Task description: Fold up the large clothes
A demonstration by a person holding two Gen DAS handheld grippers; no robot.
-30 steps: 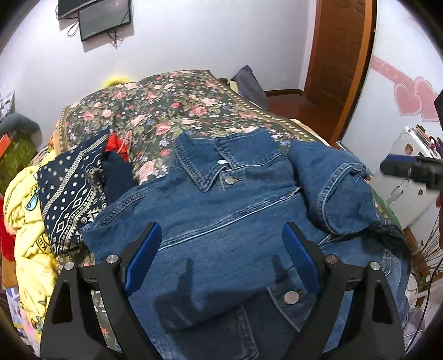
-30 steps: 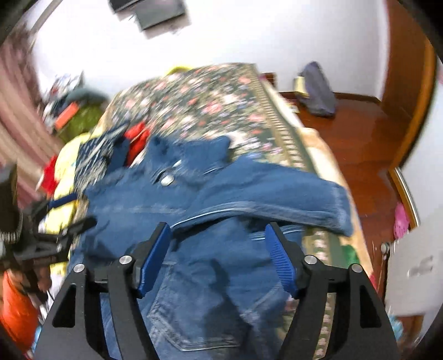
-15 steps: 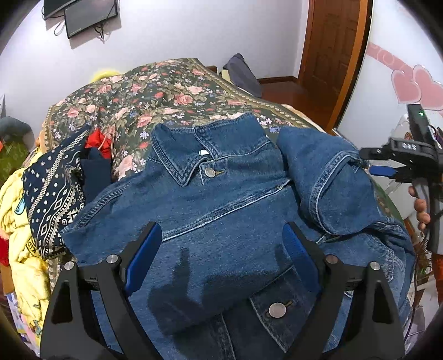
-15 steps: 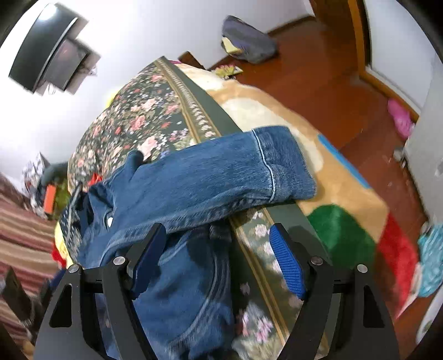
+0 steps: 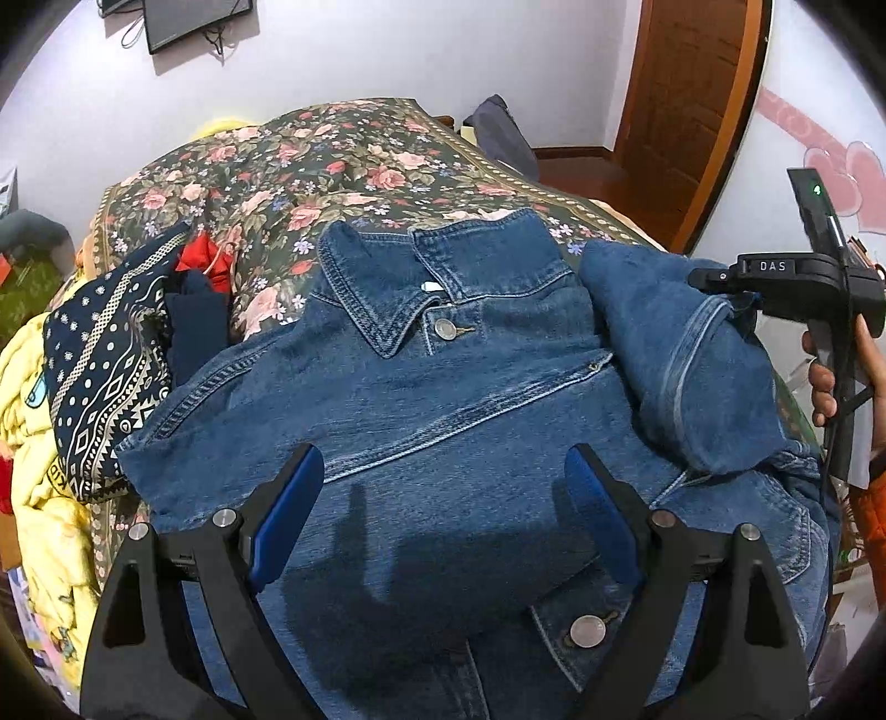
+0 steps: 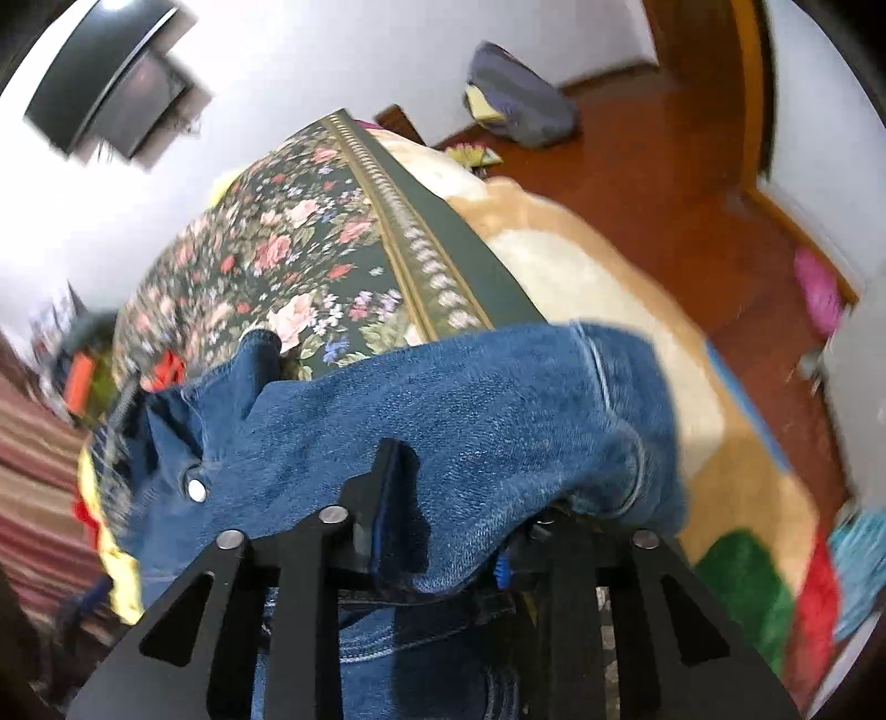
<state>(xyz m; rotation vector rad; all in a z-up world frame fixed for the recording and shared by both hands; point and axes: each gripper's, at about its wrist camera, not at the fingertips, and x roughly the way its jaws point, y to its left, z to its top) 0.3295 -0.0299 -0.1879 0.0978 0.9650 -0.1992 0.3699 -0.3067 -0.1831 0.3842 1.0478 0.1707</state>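
Right wrist view is smeared by motion, so you cannot make out much beyond the denim: the far finger of your right gripper (image 6: 443, 531) is buried under the sleeve (image 6: 470, 421), and only its near blue pad shows. Its jaws are closing, with the folded sleeve cloth bunched between them and the pads pinching it. From the left wrist view the same gripper (image 5: 714, 279) sits at the sleeve's cuff end, held by your hand (image 5: 830, 376), which the frame edge cuts off.

Your left gripper (image 5: 437, 526) hangs with its jaws spread wide over the jacket's chest, nothing between the pads; whether the tips touch the cloth you cannot tell.

The denim jacket (image 5: 421, 421) lies front up on the floral bedspread (image 5: 310, 166), collar toward the wall, top button done up, its hem cut off below the fingers. The sleeve is doubled across the jacket's side nearest the door (image 5: 681, 111).

Beside the jacket's opposite shoulder lies a navy patterned cloth (image 5: 99, 354) with a yellow blanket (image 5: 39, 498) past it. Beyond the collar, a dark screen (image 5: 194, 19) hangs on the white wall.
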